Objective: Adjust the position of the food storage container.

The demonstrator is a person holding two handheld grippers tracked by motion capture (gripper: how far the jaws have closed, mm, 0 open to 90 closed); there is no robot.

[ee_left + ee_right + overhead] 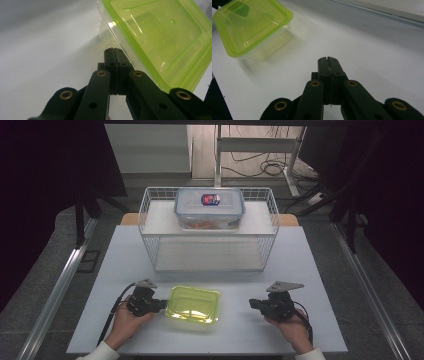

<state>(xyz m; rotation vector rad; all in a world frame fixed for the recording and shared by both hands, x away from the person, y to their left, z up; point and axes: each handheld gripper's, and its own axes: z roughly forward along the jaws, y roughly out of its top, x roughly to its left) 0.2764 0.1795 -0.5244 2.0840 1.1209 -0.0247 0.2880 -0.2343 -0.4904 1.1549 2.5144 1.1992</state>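
A clear food box with a yellow-green lid (193, 304) sits on the white table near its front edge. My left gripper (162, 305) is shut with nothing in it, its tips right at the box's left side; in the left gripper view the closed jaws (114, 50) end just beside the lid's rim (160, 37). My right gripper (253, 303) is shut and empty, standing apart to the right of the box. In the right gripper view its tips (327, 59) point across bare table, with the box (252, 27) off to the upper left.
A white wire basket (209, 231) stands at the back of the table (310, 270). On its upper shelf rests a clear container with a blue-rimmed lid (209, 207). Beyond the table are a dark floor, cables and a stand's legs.
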